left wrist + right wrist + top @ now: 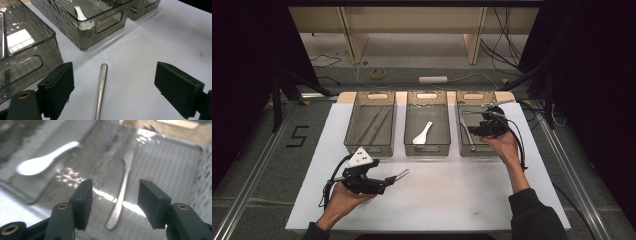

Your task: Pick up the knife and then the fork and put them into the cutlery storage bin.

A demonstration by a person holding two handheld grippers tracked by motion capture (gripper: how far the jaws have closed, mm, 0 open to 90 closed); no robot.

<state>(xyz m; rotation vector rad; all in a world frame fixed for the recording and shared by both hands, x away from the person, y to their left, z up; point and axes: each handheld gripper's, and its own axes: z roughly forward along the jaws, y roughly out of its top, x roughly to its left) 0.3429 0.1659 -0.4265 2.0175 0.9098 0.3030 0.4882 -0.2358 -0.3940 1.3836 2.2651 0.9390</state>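
A slim metal utensil handle (101, 87) lies on the white mat (452, 190), pointing toward the bins. My left gripper (113, 80) stands open around it, one jaw on each side and neither touching it. In the high view the left gripper (384, 181) sits low at the front left, with the handle (401, 174) poking out ahead of it. My right gripper (113, 192) hangs open over a metal knife (122, 190) that lies in the right bin (477, 151). The high view shows the right gripper (474, 129) above that bin.
Three clear bins stand in a row at the back of the mat. The left bin (369, 147) holds thin dark sticks (374, 124), and the middle bin (427, 150) holds a white spoon (423, 134). A tape roll (378, 73) and cables lie on the floor beyond.
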